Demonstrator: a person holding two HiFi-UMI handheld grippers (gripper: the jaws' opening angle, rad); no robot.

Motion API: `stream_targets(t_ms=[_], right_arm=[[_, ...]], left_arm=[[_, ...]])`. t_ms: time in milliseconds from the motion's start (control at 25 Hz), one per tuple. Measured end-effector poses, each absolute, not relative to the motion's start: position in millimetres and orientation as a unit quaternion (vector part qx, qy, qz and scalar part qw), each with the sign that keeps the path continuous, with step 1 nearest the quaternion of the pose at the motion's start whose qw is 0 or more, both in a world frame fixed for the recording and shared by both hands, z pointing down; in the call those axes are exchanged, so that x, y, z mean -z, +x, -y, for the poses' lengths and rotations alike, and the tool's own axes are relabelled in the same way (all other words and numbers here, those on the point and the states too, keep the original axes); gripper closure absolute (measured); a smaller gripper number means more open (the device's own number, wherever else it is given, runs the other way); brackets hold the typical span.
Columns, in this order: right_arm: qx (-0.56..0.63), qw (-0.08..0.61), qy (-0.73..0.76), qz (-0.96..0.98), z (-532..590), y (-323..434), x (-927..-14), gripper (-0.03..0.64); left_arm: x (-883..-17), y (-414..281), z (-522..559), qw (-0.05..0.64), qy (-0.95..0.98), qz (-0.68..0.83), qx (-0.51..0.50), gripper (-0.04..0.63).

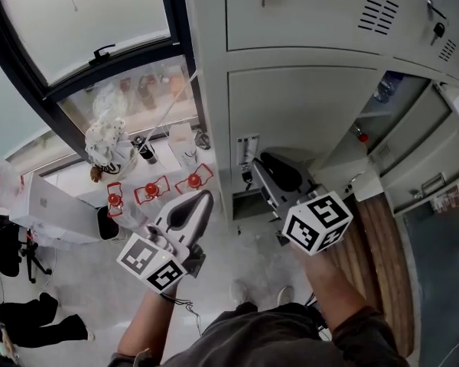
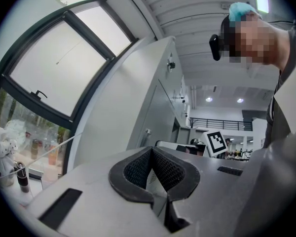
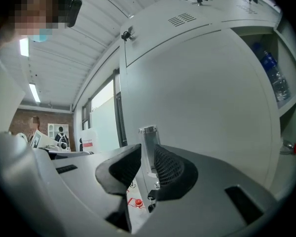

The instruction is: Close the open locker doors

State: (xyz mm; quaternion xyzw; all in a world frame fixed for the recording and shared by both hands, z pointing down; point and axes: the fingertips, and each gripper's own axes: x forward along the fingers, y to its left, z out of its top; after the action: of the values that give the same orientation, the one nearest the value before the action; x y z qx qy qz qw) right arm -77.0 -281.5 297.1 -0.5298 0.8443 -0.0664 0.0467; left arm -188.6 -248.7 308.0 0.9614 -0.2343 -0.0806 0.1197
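The grey lockers (image 1: 314, 21) fill the upper right of the head view. The middle door (image 1: 306, 113) looks flush with the door above, and its metal handle tab (image 1: 247, 150) sits at its left edge. My right gripper (image 1: 252, 168) is at that tab. In the right gripper view the tab (image 3: 149, 136) stands between the pads of the right gripper (image 3: 148, 147), which is shut on it. To the right, a locker (image 1: 367, 117) stands open, its door (image 1: 432, 159) swung out. My left gripper (image 1: 205, 199) hangs left of the lockers, shut and holding nothing (image 2: 151, 151).
A water bottle (image 1: 386, 86) and a small red thing (image 1: 361, 136) are inside the open locker. To the left are a window (image 1: 84, 21), a white bouquet (image 1: 105, 140), red floor markers (image 1: 149, 191) and a white box (image 1: 53, 205).
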Motion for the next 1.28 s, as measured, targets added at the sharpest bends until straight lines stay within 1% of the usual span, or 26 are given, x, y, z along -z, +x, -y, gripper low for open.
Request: stream_targets(t_ms=[320, 520, 800, 1280], right_arm=[[0.061, 0.055, -0.547, -0.833, 246.0, -34.6, -292.1, 0.555], [0.057, 0.058, -0.544, -0.835, 222.3, -6.5, -285.5, 0.555], [0.061, 0.067, -0.53, -0.843, 190.5, 32.0, -281.3, 0.555], [0.065, 0.078, -0.559, -0.823, 126.3, 146.0, -286.3, 0.555]], left_arm=[[-304.3, -146.4, 226.2, 0.114, 0.969, 0.205, 0.071, 0.586], [-299.2, -110.8, 208.2, 0.092, 0.975, 0.196, 0.056, 0.588], [-285.8, -59.6, 185.8, 0.085, 0.978, 0.183, 0.061, 0.588], [-281.3, 50.2, 143.5, 0.077, 0.985, 0.147, 0.05, 0.588]])
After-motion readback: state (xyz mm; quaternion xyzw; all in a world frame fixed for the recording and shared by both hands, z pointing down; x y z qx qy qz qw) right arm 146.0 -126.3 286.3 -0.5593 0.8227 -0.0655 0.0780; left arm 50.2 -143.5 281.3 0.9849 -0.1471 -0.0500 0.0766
